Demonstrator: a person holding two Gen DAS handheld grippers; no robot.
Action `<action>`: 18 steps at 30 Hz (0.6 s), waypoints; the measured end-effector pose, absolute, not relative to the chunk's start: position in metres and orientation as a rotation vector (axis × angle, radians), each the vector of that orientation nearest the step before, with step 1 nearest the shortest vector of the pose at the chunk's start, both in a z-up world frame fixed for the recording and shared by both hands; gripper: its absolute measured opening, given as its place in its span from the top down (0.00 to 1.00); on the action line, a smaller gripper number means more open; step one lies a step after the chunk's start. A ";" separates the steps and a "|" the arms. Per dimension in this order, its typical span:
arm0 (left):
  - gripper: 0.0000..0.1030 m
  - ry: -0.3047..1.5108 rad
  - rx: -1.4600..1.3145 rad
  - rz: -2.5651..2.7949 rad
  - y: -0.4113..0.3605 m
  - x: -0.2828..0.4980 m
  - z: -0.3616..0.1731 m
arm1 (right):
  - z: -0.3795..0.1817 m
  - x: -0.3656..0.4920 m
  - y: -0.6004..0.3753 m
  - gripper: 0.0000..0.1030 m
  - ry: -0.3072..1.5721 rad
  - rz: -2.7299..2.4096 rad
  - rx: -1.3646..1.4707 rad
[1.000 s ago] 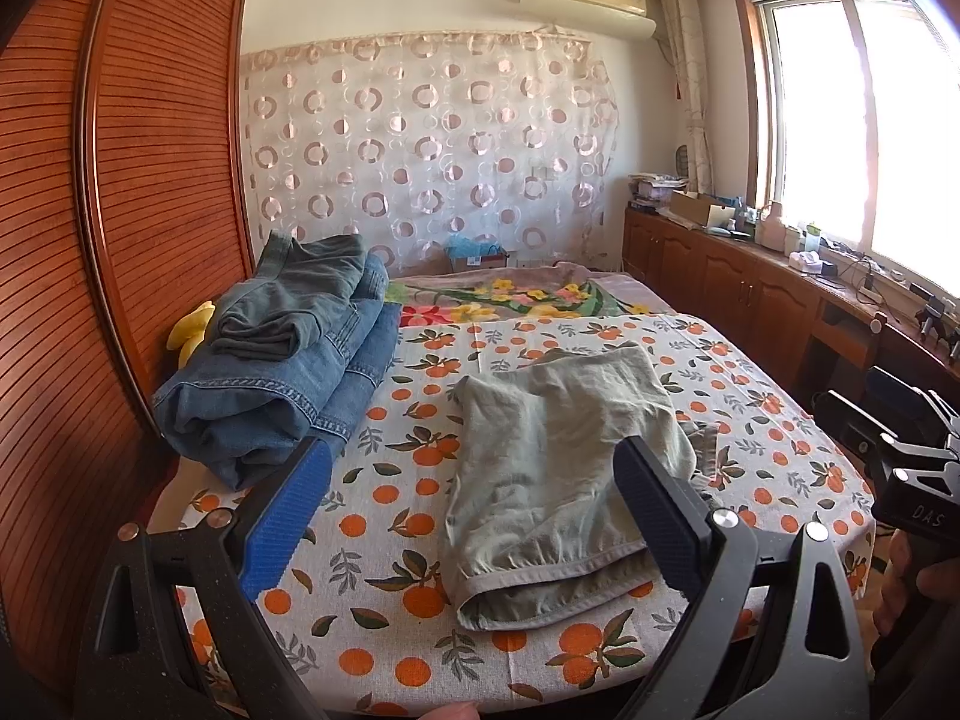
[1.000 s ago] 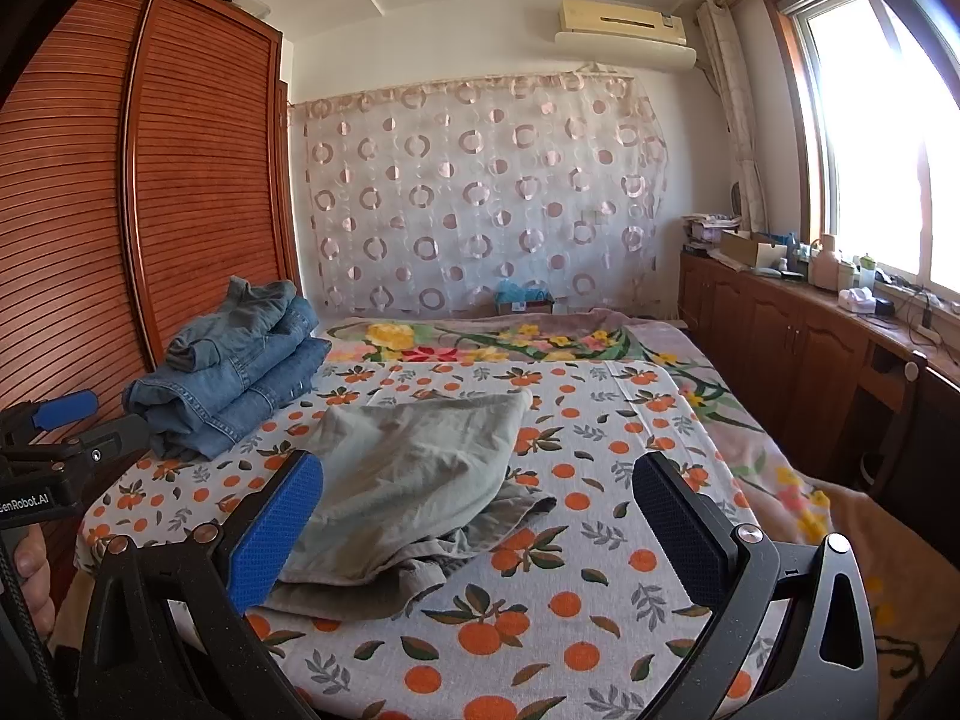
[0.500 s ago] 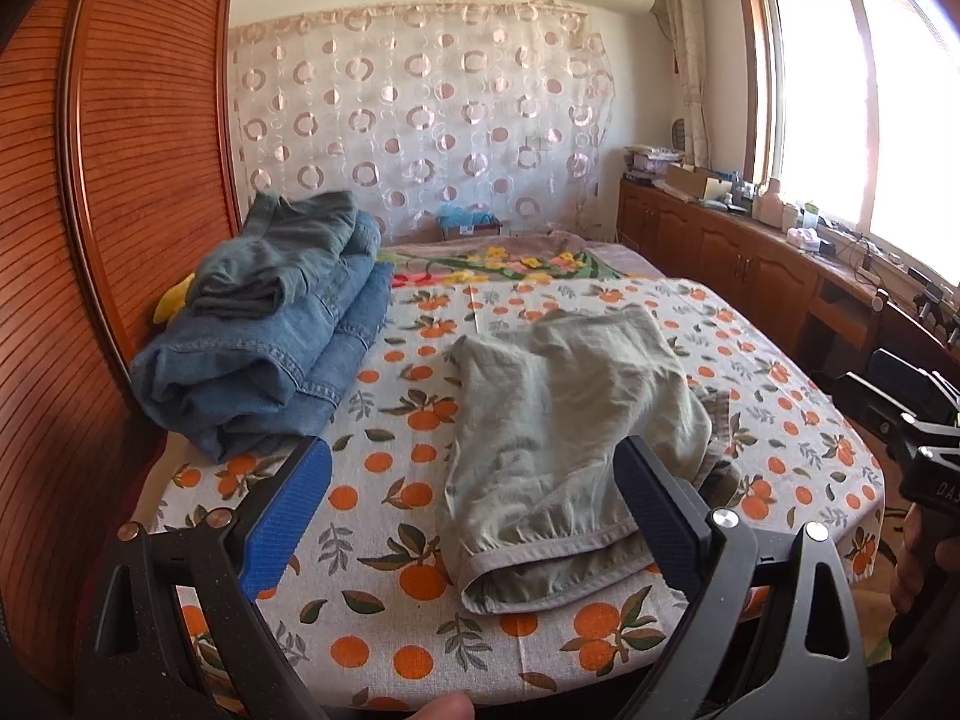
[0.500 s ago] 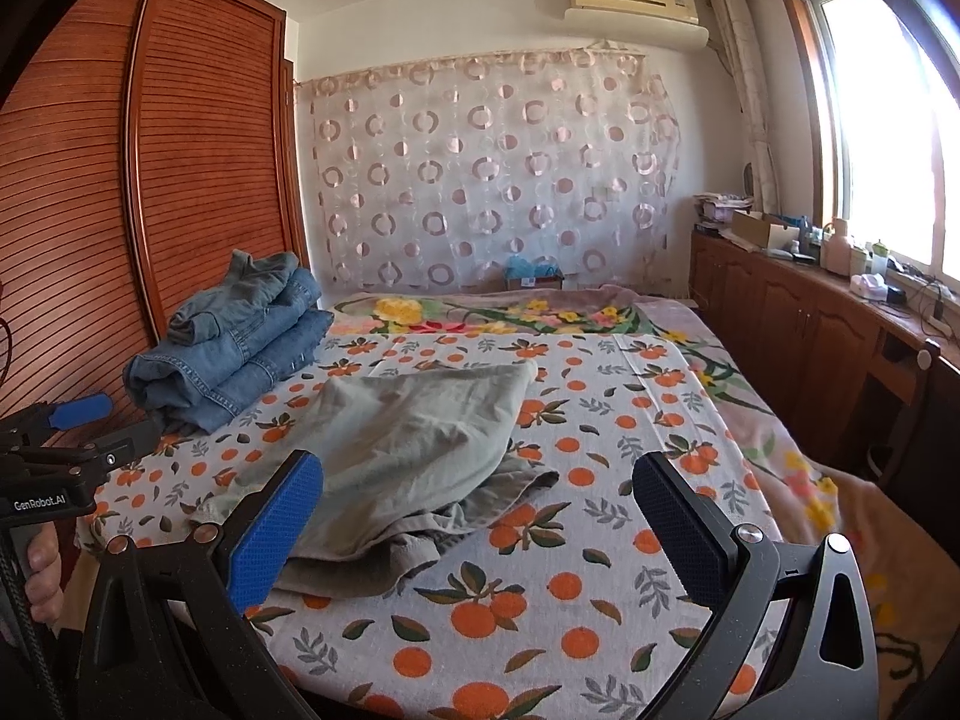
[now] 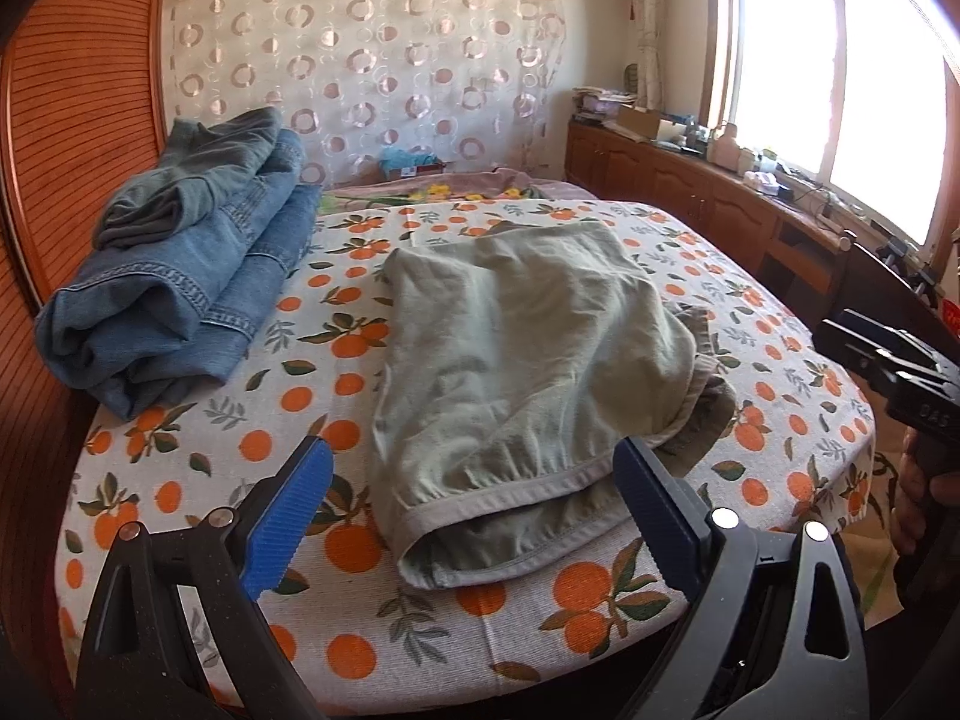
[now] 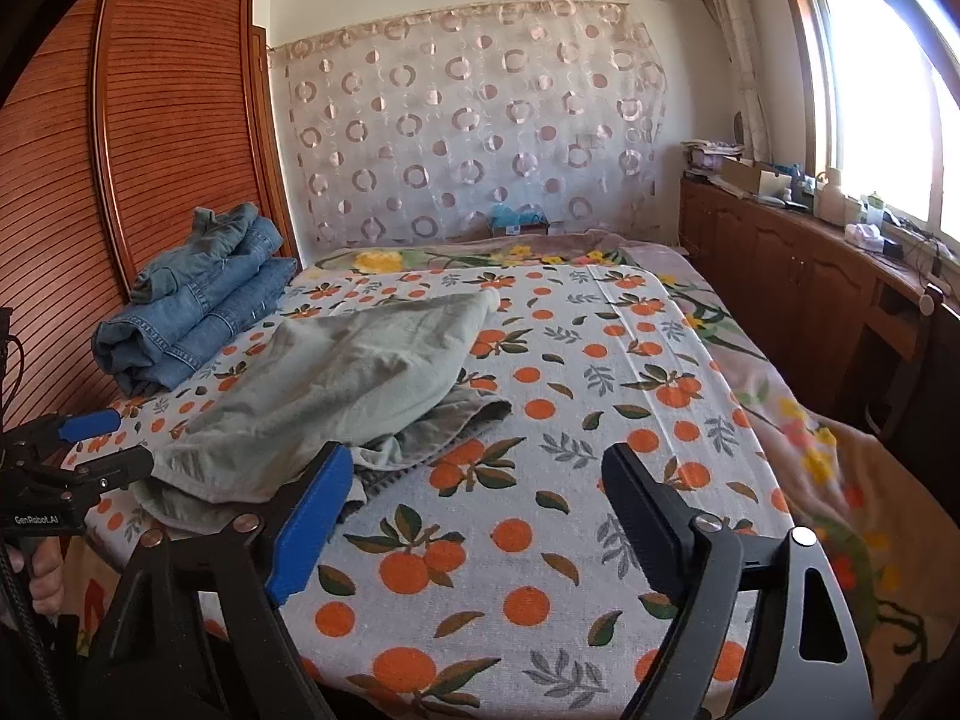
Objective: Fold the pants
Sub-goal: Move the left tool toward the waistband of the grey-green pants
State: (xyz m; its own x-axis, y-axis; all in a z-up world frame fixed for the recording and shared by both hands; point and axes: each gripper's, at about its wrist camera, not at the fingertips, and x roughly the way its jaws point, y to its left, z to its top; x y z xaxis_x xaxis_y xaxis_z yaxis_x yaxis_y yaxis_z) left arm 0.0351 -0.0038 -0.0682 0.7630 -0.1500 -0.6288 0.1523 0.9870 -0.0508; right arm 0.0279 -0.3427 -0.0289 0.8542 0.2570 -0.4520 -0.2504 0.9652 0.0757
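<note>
Left wrist view: sage-green pants (image 5: pixel 516 372) lie half-folded beside the jeans stack (image 5: pixel 180 276). Left gripper (image 5: pixel 474 510) gapes wide at their hem; right gripper (image 6: pixel 474 516) is closing (nothing between). Next: pinching the hem.

Both wrist cameras are looking down from the bed's (image 5: pixel 198 468) near edge, sharing the pants (image 5: pixel 516 360) ahead.

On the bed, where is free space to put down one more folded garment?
Free: the orange-print cover to the right of the green pants, toward the cabinets. Crowded: the left side, with stacked jeans by the wardrobe.
</note>
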 end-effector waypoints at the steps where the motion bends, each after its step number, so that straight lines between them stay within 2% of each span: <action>1: 0.07 0.683 0.012 -0.170 -0.006 0.037 -0.069 | -0.030 0.028 -0.345 0.24 0.484 0.265 0.015; 5: 0.12 0.702 0.039 -0.207 -0.015 0.045 -0.072 | -0.032 0.026 -0.346 0.37 0.498 0.263 0.015; 10: 0.23 0.734 0.036 -0.298 -0.031 0.057 -0.076 | -0.033 0.024 -0.351 0.37 0.506 0.254 0.024; 18: 0.27 0.800 0.085 -0.365 -0.056 0.069 -0.091 | -0.033 0.020 -0.359 0.37 0.512 0.253 0.023</action>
